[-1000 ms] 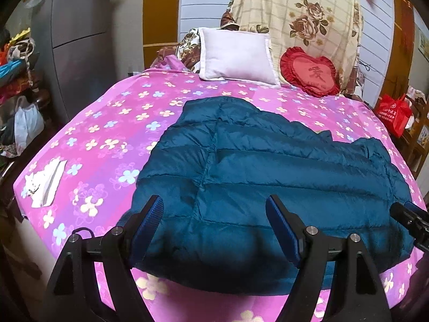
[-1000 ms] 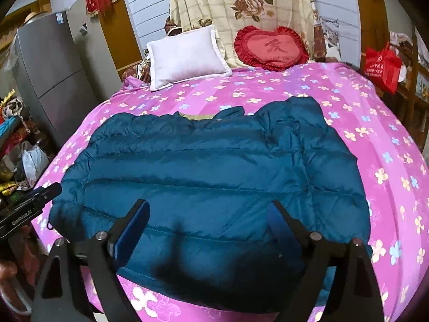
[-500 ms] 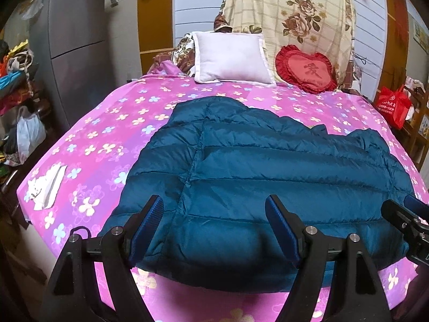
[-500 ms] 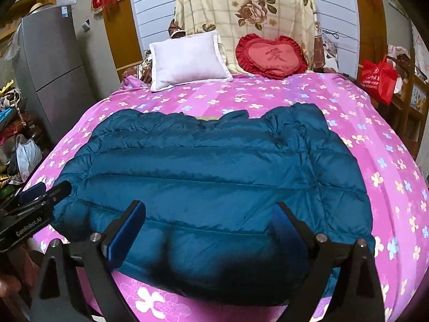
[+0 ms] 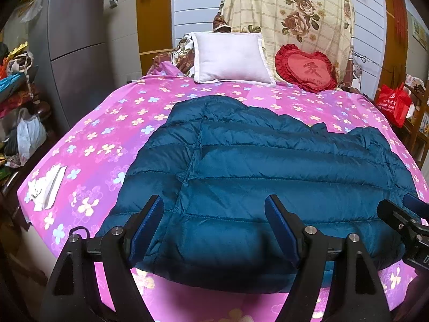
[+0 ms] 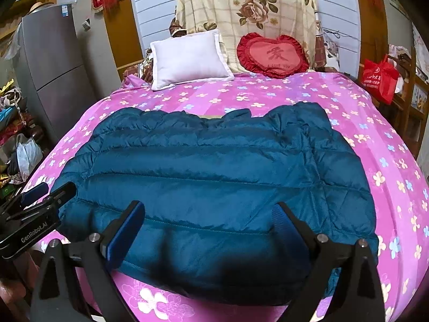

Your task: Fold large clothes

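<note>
A dark teal quilted puffer jacket (image 5: 268, 171) lies spread flat, back up, on the pink flowered bed (image 5: 107, 134); it also shows in the right wrist view (image 6: 209, 177). My left gripper (image 5: 214, 222) is open and empty, held just above the jacket's near hem towards its left side. My right gripper (image 6: 209, 228) is open and empty above the near hem towards the right side. Each gripper shows at the edge of the other's view: the right one (image 5: 402, 220), the left one (image 6: 40, 196).
A white pillow (image 5: 230, 57) and a red heart cushion (image 5: 305, 71) lean at the bed's head. A white folded paper (image 5: 45, 187) lies near the bed's left corner. A grey fridge (image 5: 77, 51) and clutter stand left; a red bag (image 5: 394, 104) right.
Both grippers have drawn back and risen a little from the jacket, still open. The jacket has not moved.
</note>
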{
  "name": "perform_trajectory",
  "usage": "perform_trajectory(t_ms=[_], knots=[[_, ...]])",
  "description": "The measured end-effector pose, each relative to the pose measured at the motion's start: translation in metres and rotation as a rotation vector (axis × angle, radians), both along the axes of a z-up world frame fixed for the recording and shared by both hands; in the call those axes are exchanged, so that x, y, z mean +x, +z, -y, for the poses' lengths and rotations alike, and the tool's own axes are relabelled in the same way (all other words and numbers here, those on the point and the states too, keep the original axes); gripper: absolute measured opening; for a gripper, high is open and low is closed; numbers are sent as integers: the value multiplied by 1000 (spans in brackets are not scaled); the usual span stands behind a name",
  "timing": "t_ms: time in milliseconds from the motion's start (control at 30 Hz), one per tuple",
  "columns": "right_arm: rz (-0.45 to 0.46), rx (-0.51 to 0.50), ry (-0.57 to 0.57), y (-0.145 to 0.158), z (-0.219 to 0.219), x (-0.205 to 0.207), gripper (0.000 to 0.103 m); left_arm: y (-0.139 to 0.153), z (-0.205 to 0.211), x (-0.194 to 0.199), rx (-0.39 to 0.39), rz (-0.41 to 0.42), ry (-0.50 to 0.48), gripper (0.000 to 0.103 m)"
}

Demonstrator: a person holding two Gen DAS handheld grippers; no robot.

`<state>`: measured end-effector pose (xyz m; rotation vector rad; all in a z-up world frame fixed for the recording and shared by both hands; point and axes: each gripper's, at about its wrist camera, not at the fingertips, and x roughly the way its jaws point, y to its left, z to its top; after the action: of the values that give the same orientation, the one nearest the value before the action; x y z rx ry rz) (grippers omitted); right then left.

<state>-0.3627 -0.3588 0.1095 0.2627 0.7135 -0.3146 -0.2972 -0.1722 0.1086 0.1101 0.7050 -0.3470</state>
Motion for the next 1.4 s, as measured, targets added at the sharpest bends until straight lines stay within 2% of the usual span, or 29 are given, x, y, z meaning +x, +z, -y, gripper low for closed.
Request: perform_trajectory(t_ms=[1400], knots=[[-16,24,4,-9,-3,8,98,-11,5,3,5,-19,4,55]])
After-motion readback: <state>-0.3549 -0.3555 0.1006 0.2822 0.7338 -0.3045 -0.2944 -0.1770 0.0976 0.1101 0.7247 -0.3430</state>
